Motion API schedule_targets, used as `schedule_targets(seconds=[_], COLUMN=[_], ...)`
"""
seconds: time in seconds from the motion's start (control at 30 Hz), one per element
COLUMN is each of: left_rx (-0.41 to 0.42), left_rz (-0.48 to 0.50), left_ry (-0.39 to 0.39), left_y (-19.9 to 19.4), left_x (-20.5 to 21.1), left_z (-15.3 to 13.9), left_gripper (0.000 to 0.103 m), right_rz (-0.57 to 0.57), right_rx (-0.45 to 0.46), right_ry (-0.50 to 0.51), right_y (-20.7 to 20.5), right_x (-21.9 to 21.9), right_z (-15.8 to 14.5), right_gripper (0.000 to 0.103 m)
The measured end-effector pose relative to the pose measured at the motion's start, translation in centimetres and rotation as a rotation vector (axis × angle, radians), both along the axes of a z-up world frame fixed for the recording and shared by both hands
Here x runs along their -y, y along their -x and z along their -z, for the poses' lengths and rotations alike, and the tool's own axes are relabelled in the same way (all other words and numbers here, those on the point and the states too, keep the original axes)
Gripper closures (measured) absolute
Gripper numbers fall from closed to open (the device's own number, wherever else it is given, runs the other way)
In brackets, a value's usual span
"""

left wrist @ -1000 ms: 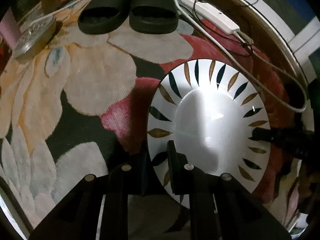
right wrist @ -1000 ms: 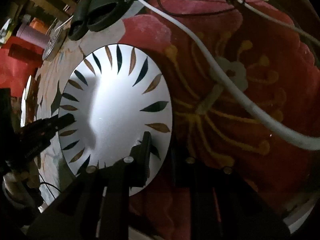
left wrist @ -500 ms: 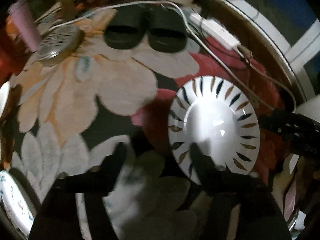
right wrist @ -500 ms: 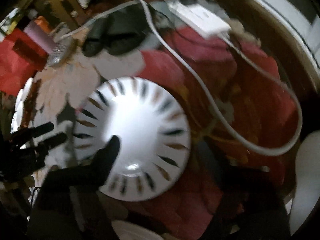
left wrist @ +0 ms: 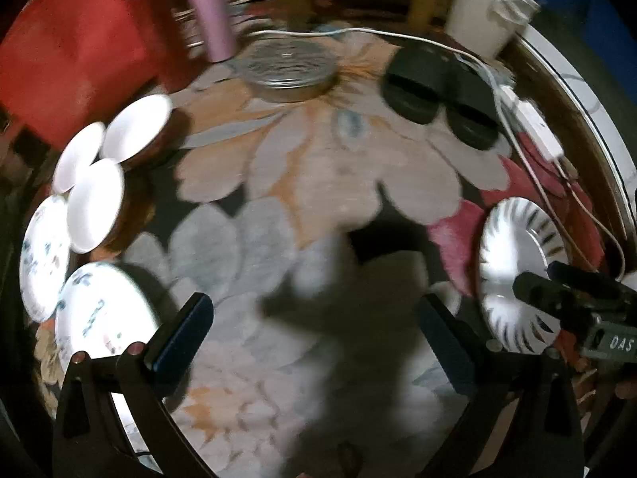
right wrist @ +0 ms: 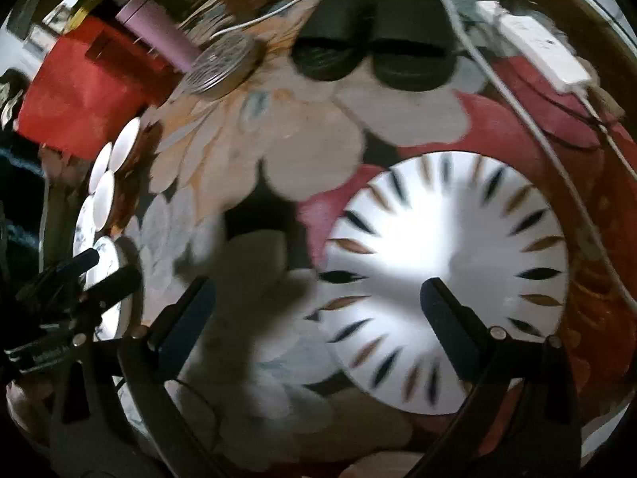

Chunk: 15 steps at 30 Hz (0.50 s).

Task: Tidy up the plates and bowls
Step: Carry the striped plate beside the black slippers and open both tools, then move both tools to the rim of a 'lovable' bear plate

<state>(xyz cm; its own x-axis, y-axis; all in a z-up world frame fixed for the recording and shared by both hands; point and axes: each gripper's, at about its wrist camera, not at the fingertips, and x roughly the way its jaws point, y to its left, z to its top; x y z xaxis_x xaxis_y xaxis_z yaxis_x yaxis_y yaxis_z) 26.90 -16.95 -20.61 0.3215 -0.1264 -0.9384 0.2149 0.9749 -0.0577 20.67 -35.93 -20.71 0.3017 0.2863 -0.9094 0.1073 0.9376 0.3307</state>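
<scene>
A white plate with black and gold leaf marks (right wrist: 446, 239) lies flat on the flowered rug (left wrist: 338, 183); in the left wrist view this leaf-marked plate (left wrist: 517, 263) is at the far right. My right gripper (right wrist: 318, 314) hovers over its left edge, jaws opening wide, holding nothing. My left gripper (left wrist: 316, 326) hangs over bare rug, jaws also opening, with nothing between them. At the left lie three white bowls (left wrist: 95, 203) and two flower-printed plates (left wrist: 103, 310). Each gripper shows in the other's view: the right gripper (left wrist: 557, 290), the left gripper (right wrist: 99, 275).
A pair of black slippers (left wrist: 438, 87) lies at the back of the rug. A white power strip (left wrist: 533, 127) with cables runs along the right edge. A round metal tin (left wrist: 286, 67), a pink tumbler (left wrist: 207, 8), a red cloth (left wrist: 79, 47) and a white bucket (left wrist: 485, 16) stand behind.
Both grippers let go of the leaf-marked plate, opened wide and rose while moving left. The plate stays flat on the rug. The bowls and printed plates came into view.
</scene>
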Motion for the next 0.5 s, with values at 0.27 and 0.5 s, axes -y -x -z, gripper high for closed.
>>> schedule_targets(seconds=[0.27, 0.5], left_rx=[0.001, -0.005], left_rz=[-0.083, -0.155], left_ry=[-0.026, -0.04], left_y=[0.2, 0.1], left_x=[-5.3, -9.4], left_z=[-0.2, 0.5], left_gripper=[0.0, 0.001], right_rz=[-0.101, -0.227], right_rx=[0.011, -0.003], right_ry=[-0.03, -0.023], right_y=[-1.5, -2.8], right_x=[-5.5, -11.0], right_z=[-0.4, 0.1], right_gripper=[0.0, 0.0])
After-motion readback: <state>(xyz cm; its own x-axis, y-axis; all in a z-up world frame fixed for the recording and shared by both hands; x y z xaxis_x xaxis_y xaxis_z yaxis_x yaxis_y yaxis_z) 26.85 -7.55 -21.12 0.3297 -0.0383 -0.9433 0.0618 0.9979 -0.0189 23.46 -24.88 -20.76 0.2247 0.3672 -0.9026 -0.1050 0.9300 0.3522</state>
